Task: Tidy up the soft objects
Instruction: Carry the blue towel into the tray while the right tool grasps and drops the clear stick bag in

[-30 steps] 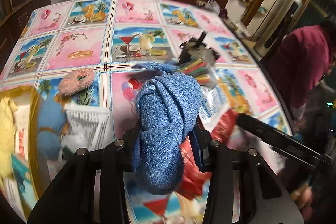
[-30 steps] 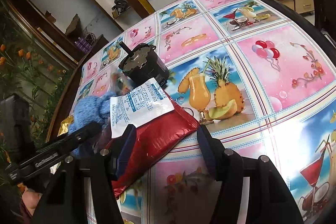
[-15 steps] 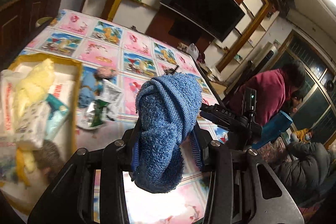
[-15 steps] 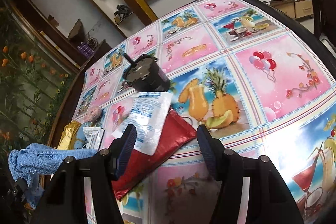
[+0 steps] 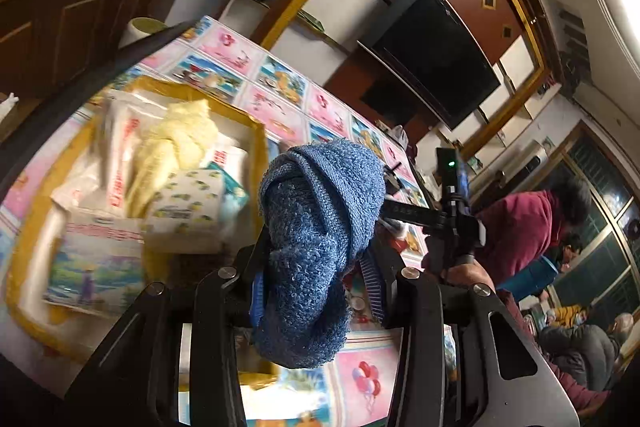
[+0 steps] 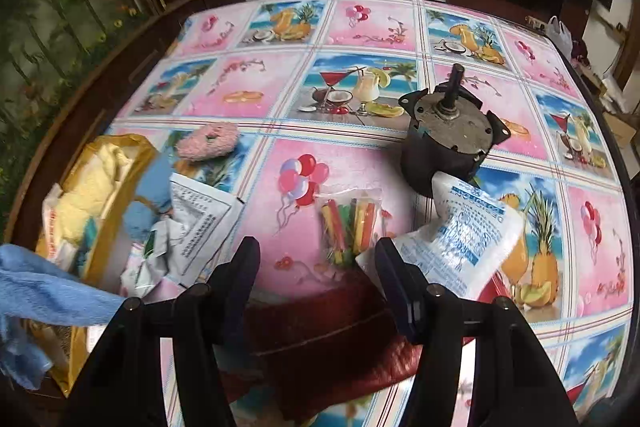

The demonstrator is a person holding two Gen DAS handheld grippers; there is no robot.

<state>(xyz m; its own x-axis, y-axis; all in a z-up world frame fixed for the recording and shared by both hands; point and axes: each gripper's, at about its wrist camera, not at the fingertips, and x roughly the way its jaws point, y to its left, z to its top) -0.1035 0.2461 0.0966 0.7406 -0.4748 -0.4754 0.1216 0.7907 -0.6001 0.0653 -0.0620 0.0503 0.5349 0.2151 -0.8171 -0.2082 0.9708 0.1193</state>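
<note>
- Blue towel [image 5: 316, 247]: in the left wrist view one is seen, a thick terry cloth knotted into a bundle, gripped between the two fingers of the left gripper [image 5: 316, 291] and held above the table [image 5: 372, 375]; its top rises past the fingertips and its lower end hangs below them.
- One yellow tray [image 5: 258, 147] is seen just to the left of the towel, on the table; in it one pale yellow cloth [image 5: 172, 143] and several packets, too blurred to be counted, are piled.
- The other tool is seen to the right behind the towel, held by a hand [image 5: 460, 273].
- In the right wrist view the right gripper [image 6: 316, 267] is seen half open with nothing between its fingers, above one red pouch [image 6: 328, 343].
- On the table are counted: one dark motor [image 6: 452, 135], one white sachet [image 6: 460, 239] leaning against it, one clear bag of coloured sticks [image 6: 348, 223], one pink knitted ring [image 6: 208, 141], and one printed leaflet [image 6: 200, 227].
- The blue towel is seen at the left edge, over the near end of the tray, well apart from the right gripper.
</note>
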